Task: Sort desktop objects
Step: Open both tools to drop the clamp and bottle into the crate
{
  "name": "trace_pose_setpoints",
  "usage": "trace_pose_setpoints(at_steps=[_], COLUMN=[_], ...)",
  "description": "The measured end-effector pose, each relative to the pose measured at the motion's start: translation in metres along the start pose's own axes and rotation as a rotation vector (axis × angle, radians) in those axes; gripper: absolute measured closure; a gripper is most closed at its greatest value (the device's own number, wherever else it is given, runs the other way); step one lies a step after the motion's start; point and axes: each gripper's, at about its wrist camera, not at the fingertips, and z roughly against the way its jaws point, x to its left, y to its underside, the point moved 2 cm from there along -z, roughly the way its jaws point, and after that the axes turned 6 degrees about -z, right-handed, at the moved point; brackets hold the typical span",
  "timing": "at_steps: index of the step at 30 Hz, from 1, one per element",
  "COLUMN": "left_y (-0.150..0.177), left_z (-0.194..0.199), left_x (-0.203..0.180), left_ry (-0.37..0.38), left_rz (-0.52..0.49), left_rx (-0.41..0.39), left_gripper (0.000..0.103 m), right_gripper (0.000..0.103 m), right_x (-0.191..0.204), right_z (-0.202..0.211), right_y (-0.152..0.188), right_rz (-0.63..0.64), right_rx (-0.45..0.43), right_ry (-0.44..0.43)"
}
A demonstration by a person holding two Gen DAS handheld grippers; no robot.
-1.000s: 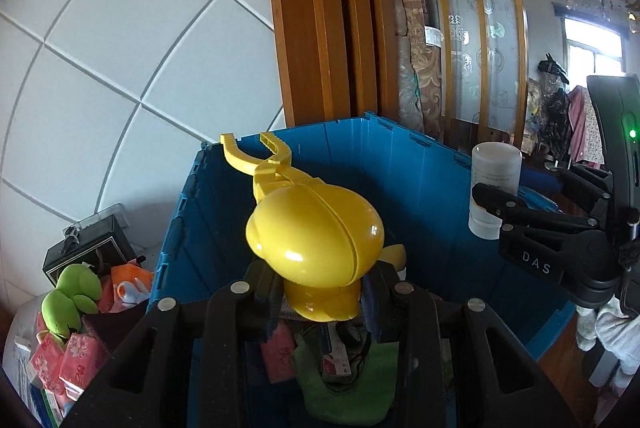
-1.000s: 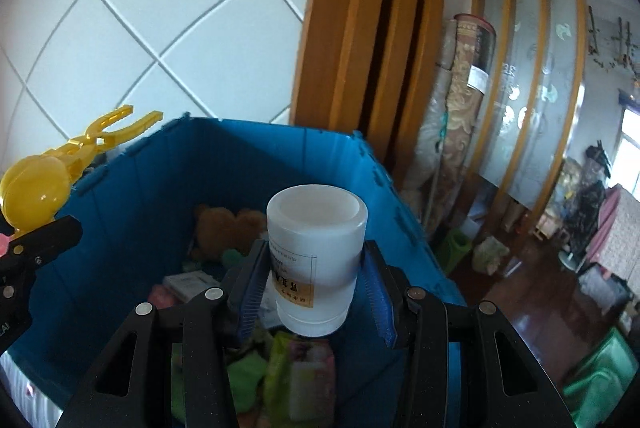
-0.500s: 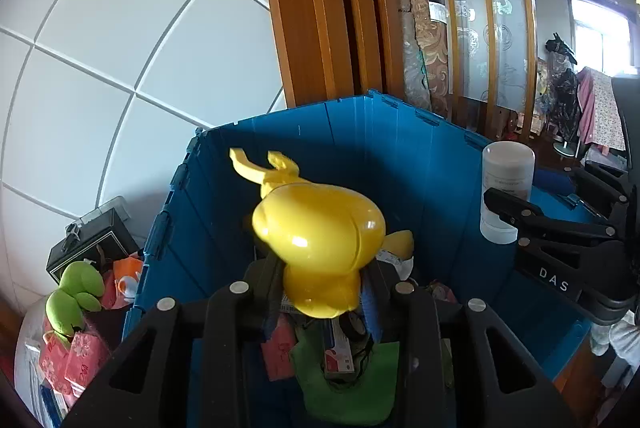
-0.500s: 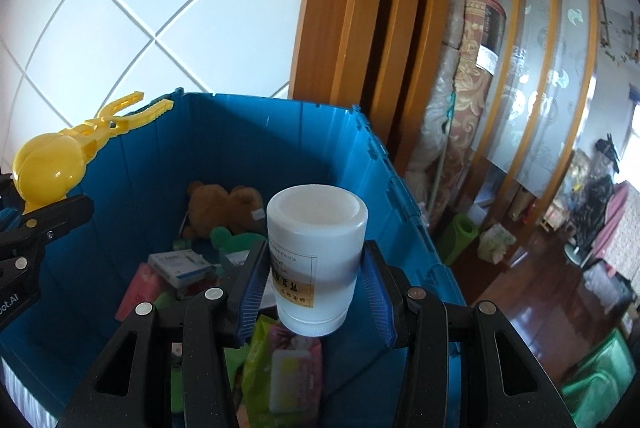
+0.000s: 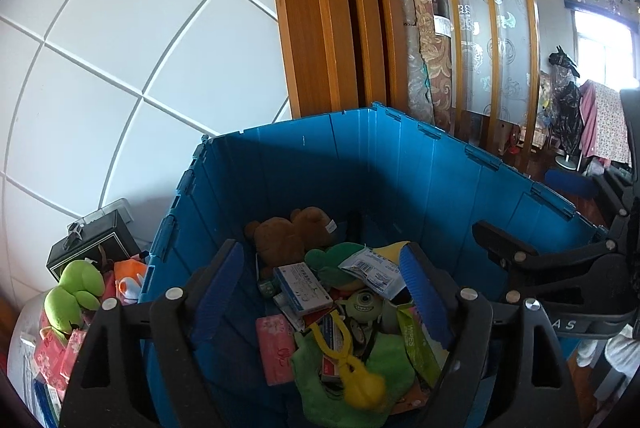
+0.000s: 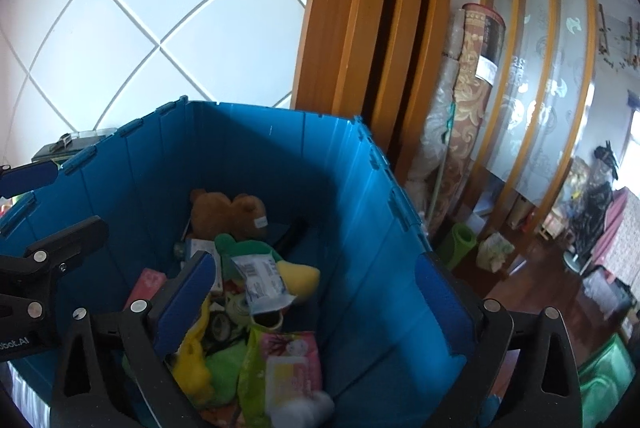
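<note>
White tiled wall (image 5: pixel 120 28) | wooden doorframe (image 5: pixel 320 8) | blue crate (image 5: pixel 360 156) | both grippers' fingers opening, empty

1. Daylight scene, bright overall. The source is a window (image 5: pixel 604 40) at the right edge of the left wrist view, blown out to near white.
2. The white tiled wall (image 5: pixel 120 48) is evenly lit, with a faint pink cast at the left edge in the right wrist view.
3. The blue crate (image 5: pixel 360 164) has a dark shadow across its inner back wall; its contents lie in dimmer light.
4. Strong fisheye distortion: straight lines bow, and the corners are vignetted black.
5. A white blurred object (image 6: pixel 304 406) shows at the bottom of the right wrist view; elsewhere focus is acceptable.
</note>
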Motion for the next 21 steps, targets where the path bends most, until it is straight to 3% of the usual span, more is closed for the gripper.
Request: trace_pose_setpoints(at_steps=[4,9,14,18,21], left_y=[-0.001,0.0,0.001,0.001,0.005], left_z=[-0.001,0.002,0.003,0.004,0.013], left_x=[-0.002,-0.003,-0.002,0.0,0.006], left_ry=[-0.002,-0.016,-0.018,-0.02,-0.047], left_rz=[-0.004,0.0,0.007,0.021,0.06], left_rx=[-0.007,-0.029,-0.044,-0.05,-0.096], left_gripper=[0.023,0.023,0.023,0.023,0.023], right_gripper=[0.002,0.001,0.001,0.001,0.001], right_x=[0.001,0.001,0.005,0.013,0.01], right_z=[-0.007,0.006,0.028,0.023,0.024], right_y=[0.008,0.013,0.019,0.016,0.014], right_rz=[0.001,-0.022,-0.012,0.041,0.027], right_rx=[0.033,-0.108,-0.306,-0.278,-0.269], right_ry=[-0.022,0.004,0.066,0.101,0.089])
